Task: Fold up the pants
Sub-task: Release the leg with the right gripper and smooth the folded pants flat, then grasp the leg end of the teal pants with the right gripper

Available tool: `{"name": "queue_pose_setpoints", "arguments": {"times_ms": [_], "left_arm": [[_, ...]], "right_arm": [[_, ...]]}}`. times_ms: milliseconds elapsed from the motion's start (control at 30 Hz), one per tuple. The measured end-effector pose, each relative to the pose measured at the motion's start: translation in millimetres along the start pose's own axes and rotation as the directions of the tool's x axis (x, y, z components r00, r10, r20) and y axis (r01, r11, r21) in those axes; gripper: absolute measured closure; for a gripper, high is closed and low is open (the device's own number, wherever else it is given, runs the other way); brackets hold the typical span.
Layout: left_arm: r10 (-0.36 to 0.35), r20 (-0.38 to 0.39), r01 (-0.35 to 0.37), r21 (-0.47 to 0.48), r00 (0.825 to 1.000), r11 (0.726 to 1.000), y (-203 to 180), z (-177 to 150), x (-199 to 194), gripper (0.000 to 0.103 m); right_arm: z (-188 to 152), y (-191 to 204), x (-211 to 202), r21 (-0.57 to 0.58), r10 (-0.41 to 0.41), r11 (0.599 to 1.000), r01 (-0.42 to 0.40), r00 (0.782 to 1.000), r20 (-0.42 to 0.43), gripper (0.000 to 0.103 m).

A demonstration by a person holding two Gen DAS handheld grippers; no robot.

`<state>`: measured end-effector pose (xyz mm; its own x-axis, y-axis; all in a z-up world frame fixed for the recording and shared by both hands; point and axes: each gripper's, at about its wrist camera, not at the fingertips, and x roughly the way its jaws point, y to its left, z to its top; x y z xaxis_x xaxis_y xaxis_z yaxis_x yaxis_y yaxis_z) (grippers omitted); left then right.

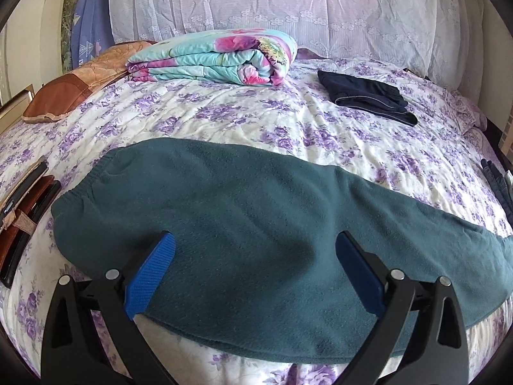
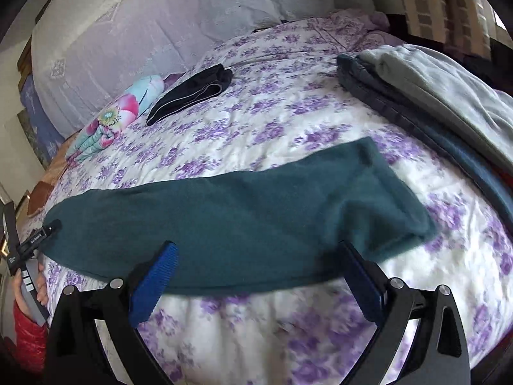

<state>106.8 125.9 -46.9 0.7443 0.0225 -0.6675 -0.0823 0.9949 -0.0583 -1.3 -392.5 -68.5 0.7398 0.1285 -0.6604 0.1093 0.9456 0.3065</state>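
A pair of dark teal fleece pants [image 1: 256, 211] lies stretched lengthwise across the near part of the bed, on a white sheet printed with purple flowers [image 1: 243, 118]. The pants look already doubled leg upon leg: one long, flat band with a gathered elastic waist at the left end and the cuffs [image 2: 394, 199] at the right end. The cloth is soft and napped, mostly smooth, with a shallow crease near the middle. Its near edge runs close to the edge of the mattress.

The left gripper [image 1: 256, 250] hangs over the waist half of the pants, its blue-padded fingers [image 1: 150, 276] spread wide with nothing between them; whether the pads touch the fleece I cannot tell. The right gripper [image 2: 259, 253] sits above the cuff half, its fingers equally wide apart and holding nothing.

Farther back on the bed rests a folded quilt in turquoise with pink flowers [image 1: 218, 57], and near it to the right a small folded dark navy garment [image 1: 365, 96]. At the right side a stack of folded clothes, grey on top of dark blue [image 2: 442, 96], lies well apart from the pants. At the left edge sit a brown leather pillow [image 1: 64, 93] and a few dark flat cases [image 1: 22, 211]. A white lace cover [image 1: 288, 3] drapes the headboard.
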Motion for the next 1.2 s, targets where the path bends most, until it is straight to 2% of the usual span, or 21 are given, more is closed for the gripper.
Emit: {"name": "queue_pose_setpoints", "arguments": {"times_ms": [100, 267, 400, 567, 667, 833, 900, 967, 1033, 1133, 1167, 1200], "left_arm": [[-0.001, 0.006, 0.001, 0.000, 1.000, 1.000, 0, 0, -1, 0.005], [-0.017, 0.011, 0.017, -0.006, 1.000, 1.000, 3, -1, -3, 0.005], [-0.043, 0.008, 0.044, -0.028, 0.999, 0.999, 7, -1, -2, 0.005], [-0.068, 0.011, 0.068, -0.055, 0.998, 0.996, 10, -1, -2, 0.005], [-0.068, 0.012, 0.069, -0.057, 0.998, 0.996, 10, -1, -2, 0.005], [-0.064, 0.011, 0.064, -0.053, 0.998, 0.997, 10, -1, -2, 0.005], [-0.065, 0.010, 0.065, -0.055, 0.998, 0.996, 10, -1, -2, 0.005], [-0.065, 0.009, 0.065, -0.056, 0.998, 0.996, 10, -1, -1, 0.005], [-0.068, 0.004, 0.068, -0.057, 0.998, 0.996, 10, 0, 0, 0.005], [-0.092, -0.009, 0.091, -0.056, 0.996, 0.994, 13, 5, 5, 0.005], [-0.109, 0.019, 0.110, -0.069, 0.994, 0.991, 17, 7, 2, 0.005], [-0.130, 0.082, 0.138, -0.098, 0.988, 0.986, 24, 8, -6, 0.005]], "right_arm": [[-6, -23, -20, 0.080, -0.037, 0.996, 0.037, 0.999, -0.005, 0.004], [-16, -47, -23, 0.176, 0.019, 0.984, -0.012, 0.999, -0.037, 0.003], [-15, -57, -16, 0.230, 0.060, 0.971, -0.060, 0.998, 0.005, 0.003], [1, -67, 0, 0.287, 0.089, 0.952, -0.108, 0.993, 0.078, 0.003], [10, -65, 9, 0.285, 0.083, 0.952, -0.111, 0.990, 0.110, 0.003], [8, -53, 14, 0.209, 0.035, 0.976, -0.065, 0.989, 0.146, 0.003], [7, -56, 12, 0.212, 0.046, 0.974, -0.079, 0.986, 0.158, 0.007], [5, -59, 11, 0.217, 0.045, 0.973, -0.080, 0.985, 0.165, 0.023], [4, -62, 12, 0.225, 0.064, 0.969, -0.101, 0.984, 0.166, 0.034], [4, -61, 12, 0.232, 0.090, 0.964, -0.128, 0.982, 0.164, 0.041], [4, -60, 11, 0.239, 0.116, 0.959, -0.153, 0.980, 0.163, 0.042], [4, -61, 11, 0.250, 0.135, 0.953, -0.174, 0.977, 0.164, 0.042]]}}
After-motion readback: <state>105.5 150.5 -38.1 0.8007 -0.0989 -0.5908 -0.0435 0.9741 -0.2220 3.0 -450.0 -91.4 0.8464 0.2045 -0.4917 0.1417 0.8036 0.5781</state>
